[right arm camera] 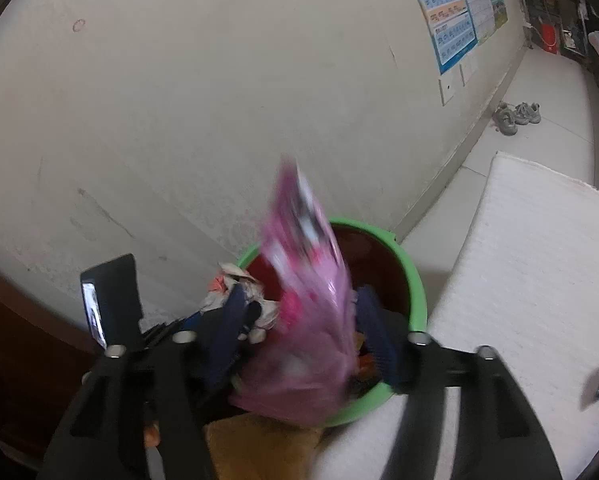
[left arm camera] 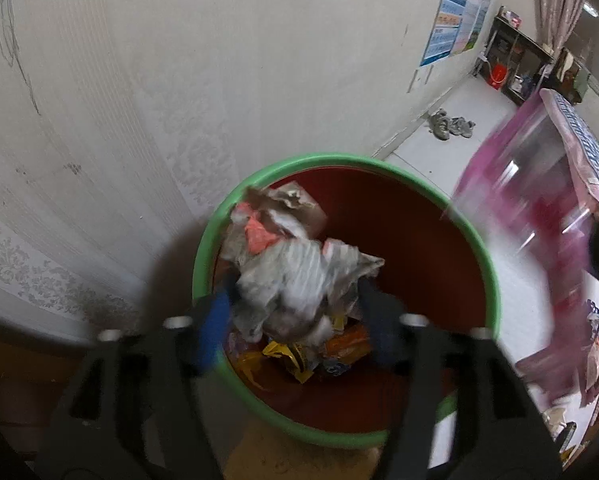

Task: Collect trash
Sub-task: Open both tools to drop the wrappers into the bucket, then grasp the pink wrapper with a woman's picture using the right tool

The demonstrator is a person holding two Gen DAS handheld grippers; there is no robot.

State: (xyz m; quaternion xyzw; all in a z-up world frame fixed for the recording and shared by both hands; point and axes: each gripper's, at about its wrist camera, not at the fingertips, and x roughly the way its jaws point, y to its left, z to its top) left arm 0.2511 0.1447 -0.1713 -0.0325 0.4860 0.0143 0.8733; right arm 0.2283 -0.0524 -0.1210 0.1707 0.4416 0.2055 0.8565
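Both tongs hang over the bin with their jaws spread, and each has a piece of trash between the fingers that no longer looks pinched. Between the left tongs [left arm camera: 295, 312] sits a crumpled wad of paper [left arm camera: 299, 276], grey-white with an orange scrap in it; between the right tongs [right arm camera: 299, 332] a pink plastic bag [right arm camera: 307, 304] is blurred, which suggests it is dropping. Neither pad seems to press on its load, so both count as released, though the blur leaves some doubt.

Just below lies the bin [left arm camera: 487, 264], green-rimmed and red inside, with yellow and orange wrappers [left arm camera: 299, 354] already at its bottom. It stands close against the wall [left arm camera: 139, 100].

To do this drop well, keep each pair of tongs above the open mouth until its load is clear of the fingers. The bag is long and light and could catch on the rim or drape outside it, so hold the right tongs nearer the middle of the mouth. The wad sits near the wall side of the rim and needs the same care.

Farther off, a white mat [right arm camera: 539, 280] covers the floor beside the bin, and a pair of shoes [right arm camera: 515, 116] lies by the wall.
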